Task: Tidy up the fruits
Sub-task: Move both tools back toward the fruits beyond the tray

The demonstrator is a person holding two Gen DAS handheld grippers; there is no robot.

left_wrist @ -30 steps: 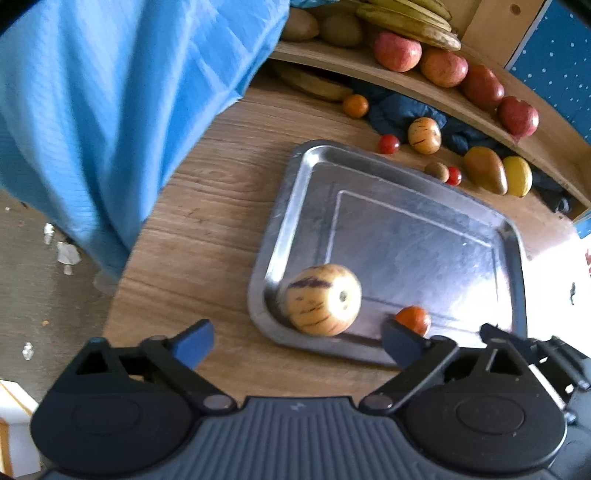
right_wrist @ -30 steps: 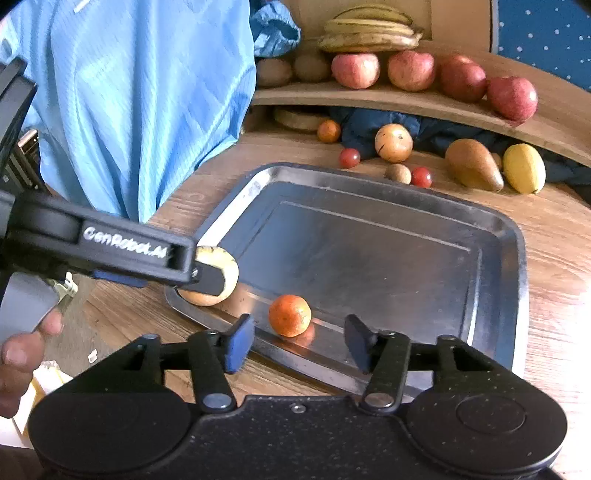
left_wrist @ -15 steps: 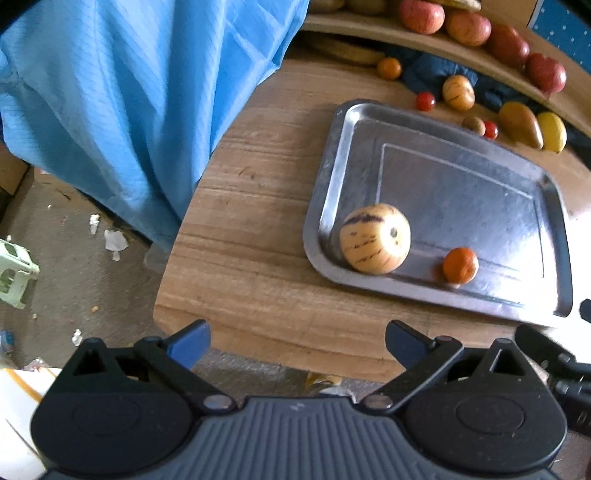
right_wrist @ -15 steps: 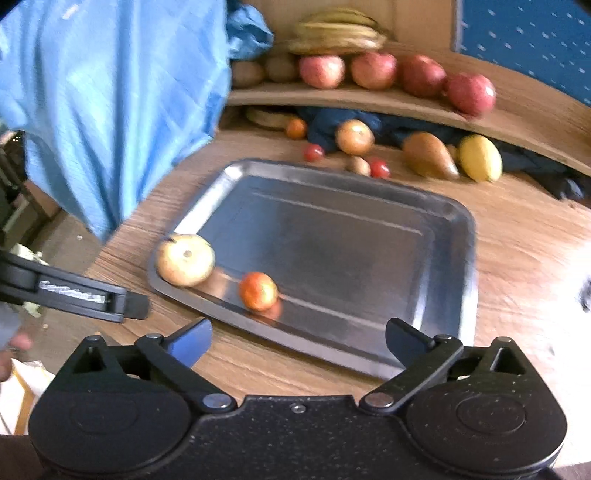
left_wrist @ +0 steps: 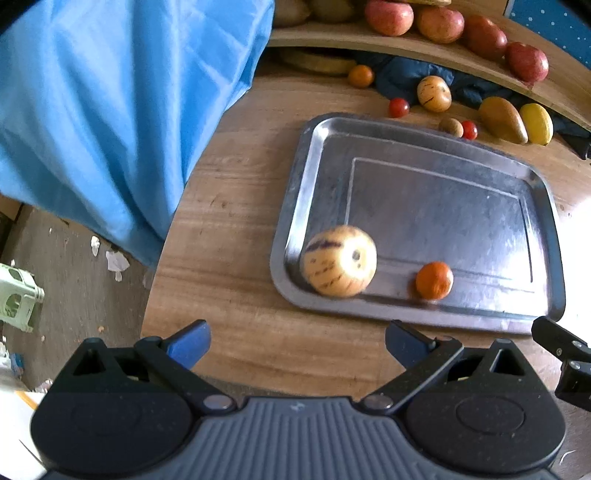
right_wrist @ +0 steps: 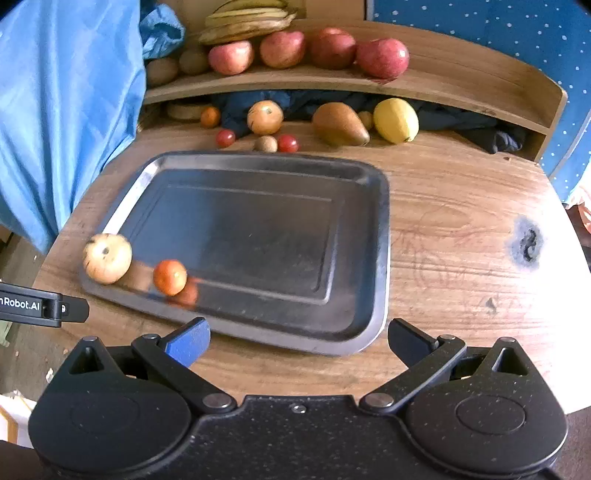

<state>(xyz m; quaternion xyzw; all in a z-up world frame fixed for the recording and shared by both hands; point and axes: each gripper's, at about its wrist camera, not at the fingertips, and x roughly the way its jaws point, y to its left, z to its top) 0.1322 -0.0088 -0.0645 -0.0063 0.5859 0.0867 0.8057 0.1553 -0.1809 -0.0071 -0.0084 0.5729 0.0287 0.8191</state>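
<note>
Two fruits placed on tray [right_wrist: 376,236]: striped melon [right_wrist: 107,257] and orange [right_wrist: 170,277], near corner, 8 o'clock. Remaining fruit [right_wrist: 338,123] on worktop [right_wrist: 454,236], 12 o'clock. Left tongs [left_wrist: 297,341] wide, empty. Right tongs [right_wrist: 298,341] just opened wide, empty.

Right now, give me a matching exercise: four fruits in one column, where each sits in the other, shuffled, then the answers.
1. striped melon
2. bananas
3. lemon
4. small orange

A. on top of the shelf
B. tray's near-left corner
C. on the table, beside the pear
D. in the tray, right of the melon

Pairs: 1-B, 2-A, 3-C, 4-D
</note>
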